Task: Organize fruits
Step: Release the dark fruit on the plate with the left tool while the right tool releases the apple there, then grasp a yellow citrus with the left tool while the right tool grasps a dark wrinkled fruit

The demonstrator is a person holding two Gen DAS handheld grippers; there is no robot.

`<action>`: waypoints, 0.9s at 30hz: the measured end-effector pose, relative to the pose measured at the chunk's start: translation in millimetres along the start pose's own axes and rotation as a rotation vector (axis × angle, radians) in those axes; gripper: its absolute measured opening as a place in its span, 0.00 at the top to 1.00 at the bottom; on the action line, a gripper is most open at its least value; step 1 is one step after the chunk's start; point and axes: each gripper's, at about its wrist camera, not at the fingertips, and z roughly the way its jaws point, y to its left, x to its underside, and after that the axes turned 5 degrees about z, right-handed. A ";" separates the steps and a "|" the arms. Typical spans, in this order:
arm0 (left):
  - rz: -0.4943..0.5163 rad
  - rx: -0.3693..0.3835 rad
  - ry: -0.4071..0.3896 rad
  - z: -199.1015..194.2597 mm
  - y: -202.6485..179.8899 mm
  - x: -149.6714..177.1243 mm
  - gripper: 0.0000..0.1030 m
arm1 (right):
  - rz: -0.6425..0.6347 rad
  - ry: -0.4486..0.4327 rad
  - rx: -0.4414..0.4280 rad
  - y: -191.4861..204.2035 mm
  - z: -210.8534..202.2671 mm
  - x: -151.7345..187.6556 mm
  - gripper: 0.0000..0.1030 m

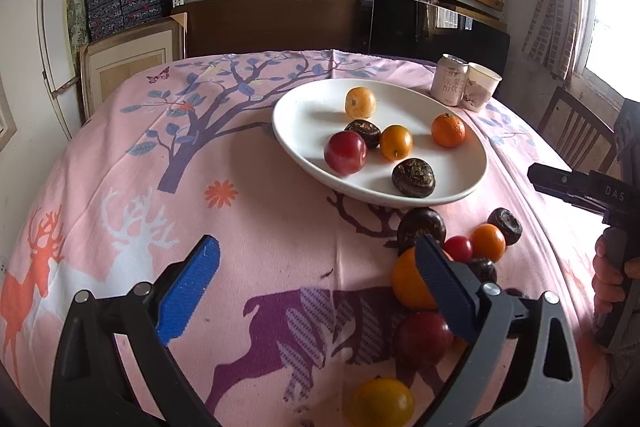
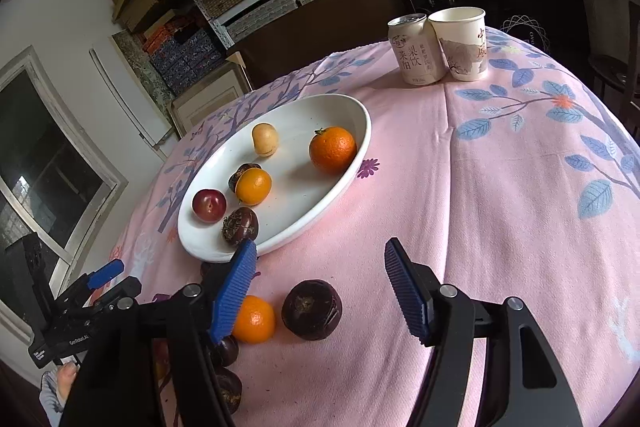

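Six fruits lie in the white plate [image 1: 304, 143] at the centre right of your left view: a red plum [image 1: 345, 152], a mandarin [image 1: 448, 130] and others. More fruit sits loose on the pink tablecloth [image 1: 260, 227] below it. Your left gripper [image 1: 316, 287] stands wide apart, empty. Your right gripper [image 2: 320, 291] is parted around a dark chestnut [image 2: 312, 309], not touching it.

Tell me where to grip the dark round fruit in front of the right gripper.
Grip the dark fruit across its widest middle, coming from above and the near side. It sits alone on the cloth, free on its right; the orange crowds its left, so slip one finger into that gap.
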 end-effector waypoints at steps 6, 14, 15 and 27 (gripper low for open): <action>0.016 0.027 0.004 -30.6 -5.5 32.9 0.06 | -0.001 -0.001 0.003 -3.0 -7.0 6.0 0.34; 0.187 -0.020 0.058 -40.7 -34.9 61.4 0.05 | -0.012 0.000 0.017 -2.7 -9.7 10.0 0.30; 0.188 -0.012 0.061 -40.1 -35.1 61.7 0.05 | -0.012 0.001 0.017 -2.9 -9.6 10.2 0.30; 0.188 0.125 0.142 -23.8 -39.0 61.9 0.38 | -0.045 0.048 0.026 2.2 -2.3 16.2 0.30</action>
